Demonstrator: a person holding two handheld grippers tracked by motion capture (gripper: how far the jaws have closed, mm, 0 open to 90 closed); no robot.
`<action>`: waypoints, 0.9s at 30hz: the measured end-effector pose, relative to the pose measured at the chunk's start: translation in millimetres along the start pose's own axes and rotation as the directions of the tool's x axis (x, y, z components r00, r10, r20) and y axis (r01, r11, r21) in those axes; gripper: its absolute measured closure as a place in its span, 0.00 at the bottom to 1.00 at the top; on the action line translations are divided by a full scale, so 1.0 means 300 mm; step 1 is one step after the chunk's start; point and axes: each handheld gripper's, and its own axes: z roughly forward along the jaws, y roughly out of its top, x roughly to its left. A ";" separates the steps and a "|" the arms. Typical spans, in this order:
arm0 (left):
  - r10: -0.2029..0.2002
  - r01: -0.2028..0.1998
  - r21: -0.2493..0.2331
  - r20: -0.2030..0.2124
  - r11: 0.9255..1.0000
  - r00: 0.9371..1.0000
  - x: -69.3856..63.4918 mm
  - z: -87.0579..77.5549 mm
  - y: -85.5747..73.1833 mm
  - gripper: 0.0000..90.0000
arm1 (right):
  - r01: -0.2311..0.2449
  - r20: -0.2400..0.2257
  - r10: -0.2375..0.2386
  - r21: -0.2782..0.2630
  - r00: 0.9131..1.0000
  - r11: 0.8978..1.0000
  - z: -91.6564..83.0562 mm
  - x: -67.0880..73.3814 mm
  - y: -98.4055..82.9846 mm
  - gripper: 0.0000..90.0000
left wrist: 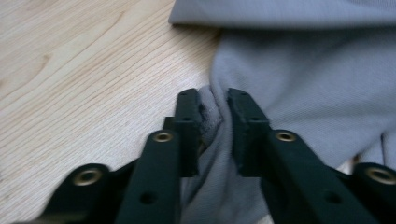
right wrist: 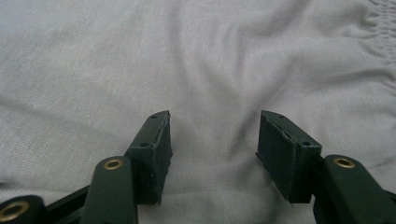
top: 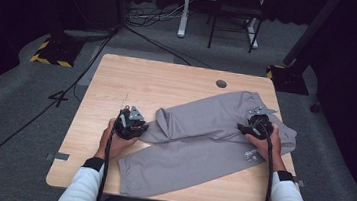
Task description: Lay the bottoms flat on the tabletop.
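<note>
In the high view, a pair of grey trousers (top: 202, 143) lies spread across the near right part of the wooden counter (top: 118, 79), one leg running toward the near edge and the other folded back on itself toward the middle. The left tongs (top: 136, 127) sit at the trousers' left edge, where that folded leg ends, with the hand behind them resting on the counter. The right tongs (top: 245, 129) rest on top of the cloth near the waistband end at the right, with a small printed mark (top: 250, 155) just beside the hand. Cables trail from both back toward the person's white sleeves. In the left gripper view, the left tongs (left wrist: 214, 100) are clamped on a bunched fold of the trousers (left wrist: 299, 93): the cloth is pinched into a ridge between the two black pads, and the bare counter (left wrist: 84, 70) lies to the left of it. In the right gripper view, the right tongs (right wrist: 214, 126) stand apart with nothing pressed between them; they hover close over the smooth grey cloth (right wrist: 140, 56), and the gathered elastic waistband (right wrist: 385, 32) shows at the upper right corner.
</note>
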 end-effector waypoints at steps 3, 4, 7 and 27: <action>-0.007 0.006 -0.017 -0.022 1.000 1.000 0.010 -0.022 -0.007 0.87 | -0.011 0.013 0.011 -0.002 1.000 1.000 -0.001 -0.003 -0.003 0.50; -0.043 0.043 -0.054 -0.009 0.998 0.999 0.028 -0.047 -0.016 0.87 | -0.009 0.026 0.009 0.000 1.000 1.000 -0.002 -0.005 -0.003 0.50; -0.121 0.119 -0.131 -0.012 0.984 0.993 0.074 -0.114 -0.040 0.87 | -0.013 0.065 0.013 0.003 0.998 1.000 -0.003 -0.015 -0.005 0.51; 0.052 -0.046 -0.116 0.052 0.992 0.997 -0.141 -0.063 0.078 0.51 | -0.032 0.105 0.032 -0.001 0.994 0.999 -0.001 -0.009 -0.005 0.54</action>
